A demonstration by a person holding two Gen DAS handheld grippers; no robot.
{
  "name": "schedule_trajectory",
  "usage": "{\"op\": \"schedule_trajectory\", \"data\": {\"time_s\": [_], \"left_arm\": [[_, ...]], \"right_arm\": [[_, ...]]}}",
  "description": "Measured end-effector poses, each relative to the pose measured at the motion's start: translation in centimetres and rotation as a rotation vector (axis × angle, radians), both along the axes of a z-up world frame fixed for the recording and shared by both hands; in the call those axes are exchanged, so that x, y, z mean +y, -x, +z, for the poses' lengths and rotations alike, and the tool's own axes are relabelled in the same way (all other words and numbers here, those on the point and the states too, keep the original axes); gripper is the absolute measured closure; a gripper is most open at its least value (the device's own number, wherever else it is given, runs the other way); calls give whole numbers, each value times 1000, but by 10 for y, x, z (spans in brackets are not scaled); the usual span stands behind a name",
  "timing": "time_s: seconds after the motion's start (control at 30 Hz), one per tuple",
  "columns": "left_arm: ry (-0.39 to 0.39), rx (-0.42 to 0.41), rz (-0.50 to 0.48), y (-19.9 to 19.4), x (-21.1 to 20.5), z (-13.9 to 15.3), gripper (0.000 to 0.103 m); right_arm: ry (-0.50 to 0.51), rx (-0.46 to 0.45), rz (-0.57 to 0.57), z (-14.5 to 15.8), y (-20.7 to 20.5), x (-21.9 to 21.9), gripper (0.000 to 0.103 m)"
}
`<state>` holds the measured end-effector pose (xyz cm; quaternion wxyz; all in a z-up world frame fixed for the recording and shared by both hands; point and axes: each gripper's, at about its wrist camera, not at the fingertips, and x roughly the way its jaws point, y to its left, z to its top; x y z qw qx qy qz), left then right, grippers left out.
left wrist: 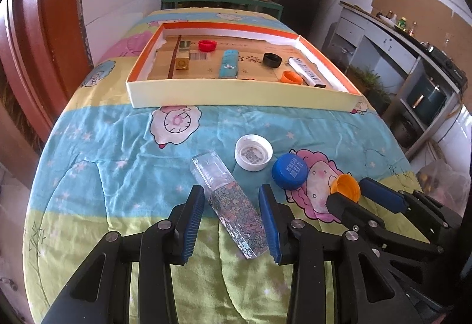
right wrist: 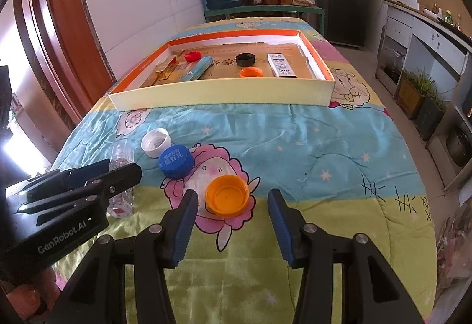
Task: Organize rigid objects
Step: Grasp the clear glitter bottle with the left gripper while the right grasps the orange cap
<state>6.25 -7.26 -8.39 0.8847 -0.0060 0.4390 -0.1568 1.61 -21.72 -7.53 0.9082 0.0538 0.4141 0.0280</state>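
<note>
A table covered by a cartoon-print quilt (left wrist: 118, 147) fills both views. At its far end sits a shallow cardboard box (left wrist: 236, 94) with an orange inner rim. Inside the box, left to right in the left wrist view: a small gold box (left wrist: 182, 62), a red cap (left wrist: 207, 45), a light blue case (left wrist: 229, 63), a black cap (left wrist: 272, 59), an orange cap (left wrist: 291, 77) and a white remote (left wrist: 306, 72) along the right wall.

On the quilt, near side: a clear tube with flower print (left wrist: 236, 206) lies flat, angled, its clear end pointing away. The left gripper (left wrist: 233, 220) is released, jaws spread to either side of the tube; the right pad looks just beside or touching the tube's edge, cannot tell which.

Beyond the tube lies a white lid (left wrist: 253, 152), hollow side up, and just beside it a blue lid (left wrist: 290, 171), flat side up with white lettering.

A second orange lid (right wrist: 226, 195) lies hollow side up on the pink cartoon patch. The right gripper (right wrist: 231, 223) is released, jaws wide apart, the lid between them nearer the left jaw, not touching either.
</note>
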Motion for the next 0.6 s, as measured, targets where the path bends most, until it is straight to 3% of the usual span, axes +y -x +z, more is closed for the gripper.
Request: {"op": "schedule_trajectory", "data": {"time_s": [0.27,0.43,0.6], "left_arm": [[34,4,-26,0,6,-1,68],[48,4,-39,3,9,1,75],[55,4,-46,3,11,2,79]], "right_arm": [[20,4,6,0,-2,3,55],[38,4,6,0,-2,5,72],[38,3,9,0,-1,5,72]]}}
